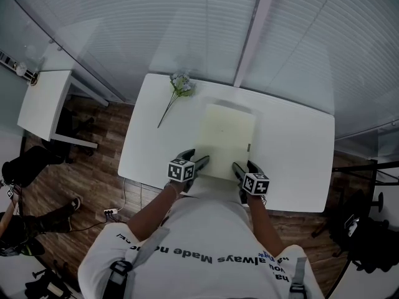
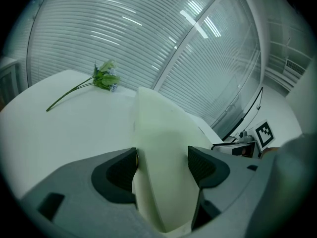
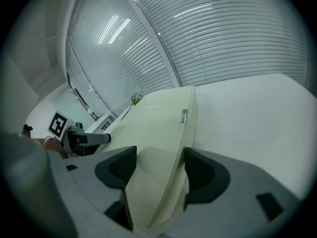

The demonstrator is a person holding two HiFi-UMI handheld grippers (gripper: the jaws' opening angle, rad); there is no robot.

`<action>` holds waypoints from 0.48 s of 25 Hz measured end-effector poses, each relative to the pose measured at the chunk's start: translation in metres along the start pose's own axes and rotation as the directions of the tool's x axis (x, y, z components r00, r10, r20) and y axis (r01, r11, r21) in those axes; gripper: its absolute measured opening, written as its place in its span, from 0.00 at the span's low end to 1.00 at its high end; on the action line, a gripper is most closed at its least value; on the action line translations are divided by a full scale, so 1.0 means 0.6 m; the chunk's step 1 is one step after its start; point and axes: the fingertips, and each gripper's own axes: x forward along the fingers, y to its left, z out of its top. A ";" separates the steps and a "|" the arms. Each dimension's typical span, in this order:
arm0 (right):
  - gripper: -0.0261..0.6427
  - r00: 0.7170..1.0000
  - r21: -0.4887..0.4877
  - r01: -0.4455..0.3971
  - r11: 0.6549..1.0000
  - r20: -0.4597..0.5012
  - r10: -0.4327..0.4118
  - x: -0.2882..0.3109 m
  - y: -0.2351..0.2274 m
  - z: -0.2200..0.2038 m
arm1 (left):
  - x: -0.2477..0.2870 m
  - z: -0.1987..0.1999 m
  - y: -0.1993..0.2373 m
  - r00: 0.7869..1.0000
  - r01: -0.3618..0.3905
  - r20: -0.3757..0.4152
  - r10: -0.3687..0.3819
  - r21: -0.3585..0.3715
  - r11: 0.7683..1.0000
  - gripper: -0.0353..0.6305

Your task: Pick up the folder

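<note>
item: folder [image 1: 227,139]. pale, lying on the white bench [image 1: 293,148], its near edge at the bench's front rim.

left claw [image 2: 162,165]: jaws apart, with the folder's near-left corner between them. the left pad touches the folder's edge, and no pinch shows.

right claw [image 3: 156,167]: jaws apart, with the near-right corner between them. the folder's right edge runs close by the right pad. not clamped.

step in hand (judged): seating both claws on the near corners ahead of the lift. to do it well:
- slide each claw further onto its corner, so the pads meet cover rather than bare edge.
- close both together.
- raise them level and in step, since a thin folder may sag or slip from a one-sided pull.

views:
- only the head view shows both claws at once. it also shows the sprig [image 1: 181,86] lying apart from the folder's far-left corner, and a side table [image 1: 43,101] off the bench.
- the right gripper view shows the small metal tab [image 3: 183,116] on the folder's right edge most plainly. the left gripper view does not show it.
</note>
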 end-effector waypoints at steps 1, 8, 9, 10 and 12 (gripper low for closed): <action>0.47 1.000 -0.007 0.001 1.000 0.003 -0.001 -0.001 0.001 0.003 | -0.001 0.002 -0.001 1.000 -0.001 0.003 0.001 0.004 1.000 0.52; 0.47 0.999 -0.045 0.011 0.999 0.031 -0.009 -0.009 0.005 0.025 | -0.006 0.020 -0.007 0.999 -0.007 0.033 0.006 0.016 1.000 0.52; 0.47 0.999 -0.052 0.011 0.999 0.037 -0.009 -0.011 0.006 0.029 | -0.007 0.022 -0.008 0.999 -0.008 0.036 0.007 0.017 1.000 0.52; 0.47 0.999 -0.058 0.012 0.998 0.042 -0.009 -0.013 0.008 0.033 | -0.009 0.024 -0.010 0.999 -0.009 0.038 0.008 0.017 1.000 0.52; 0.47 0.999 -0.070 0.014 0.997 0.051 -0.010 -0.018 0.013 0.041 | -0.013 0.030 -0.012 0.999 -0.011 0.045 0.010 0.019 1.000 0.52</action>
